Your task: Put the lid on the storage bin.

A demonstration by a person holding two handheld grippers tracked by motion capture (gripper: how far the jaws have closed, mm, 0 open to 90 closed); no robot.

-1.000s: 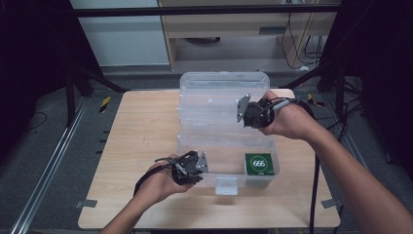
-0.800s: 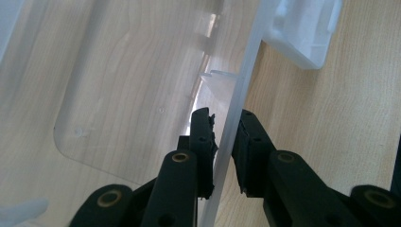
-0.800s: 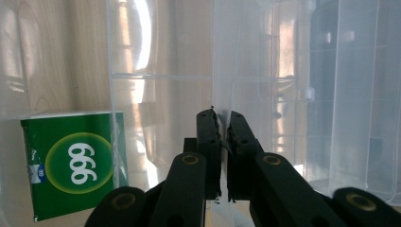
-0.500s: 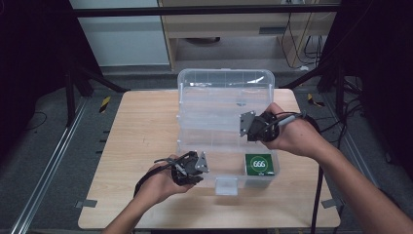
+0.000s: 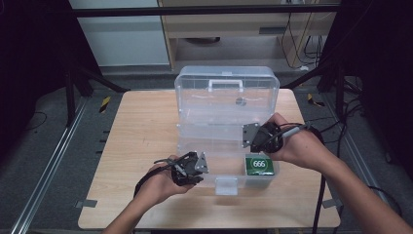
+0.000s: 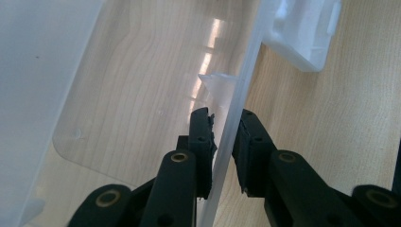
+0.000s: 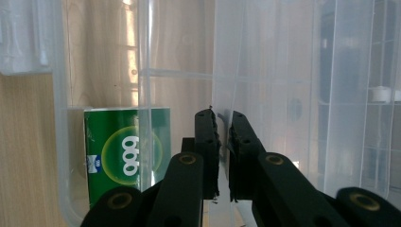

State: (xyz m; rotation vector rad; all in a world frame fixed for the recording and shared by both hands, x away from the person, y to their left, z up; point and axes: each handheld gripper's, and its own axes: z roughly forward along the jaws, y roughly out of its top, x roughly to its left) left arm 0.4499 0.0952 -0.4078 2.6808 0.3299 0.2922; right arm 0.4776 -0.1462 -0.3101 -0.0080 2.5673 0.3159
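Observation:
A clear plastic storage box [image 5: 191,146] stands on the wooden table [image 5: 141,126], its lid [image 5: 226,97] raised at the back. A green packet marked 666 [image 5: 259,165] lies in the box's near right corner and is seen through the walls as the green packet [image 7: 125,156]. My left gripper [image 5: 204,169] is shut on the box's front wall [image 6: 236,94], near the white latch [image 6: 302,33]. My right gripper [image 5: 248,142] hovers over the box's right side. Its jaws are shut on the thin edge of a clear inner tray [image 7: 222,66].
The white latch [image 5: 227,185] hangs at the box's front, near the table's front edge. Bare wood lies left of the box. Cables trail from both hands, and dark stands and a shelf unit [image 5: 243,29] lie beyond the table.
My right hand has come toward the near side and a little lower, carrying the clear tray edge. The left hand has stayed on the front wall.

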